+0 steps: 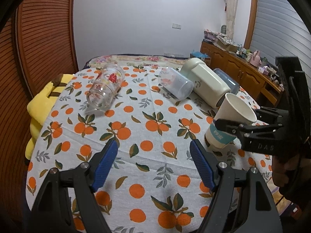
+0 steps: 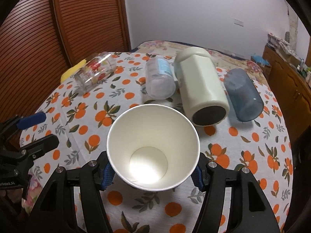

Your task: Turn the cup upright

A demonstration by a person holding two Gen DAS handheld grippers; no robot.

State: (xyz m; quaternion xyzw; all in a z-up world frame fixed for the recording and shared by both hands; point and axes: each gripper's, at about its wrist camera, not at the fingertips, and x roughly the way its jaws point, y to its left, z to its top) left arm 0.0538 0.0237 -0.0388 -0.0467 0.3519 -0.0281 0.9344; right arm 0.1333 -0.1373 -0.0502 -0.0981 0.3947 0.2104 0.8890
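Observation:
A white paper cup with a teal band sits mouth-up, tilted, between the fingers of my right gripper, which is shut on its lower body; its base rests on or just above the tablecloth. The right gripper also shows in the left wrist view, at the right. My left gripper is open and empty over the middle of the cloth; its blue pad shows in the right wrist view at the left.
Lying on their sides on the orange-print tablecloth: a clear flowered glass, a translucent plastic cup, a cream mug and a blue tumbler. A yellow cushion lies at the left edge. A wooden sideboard stands at the right.

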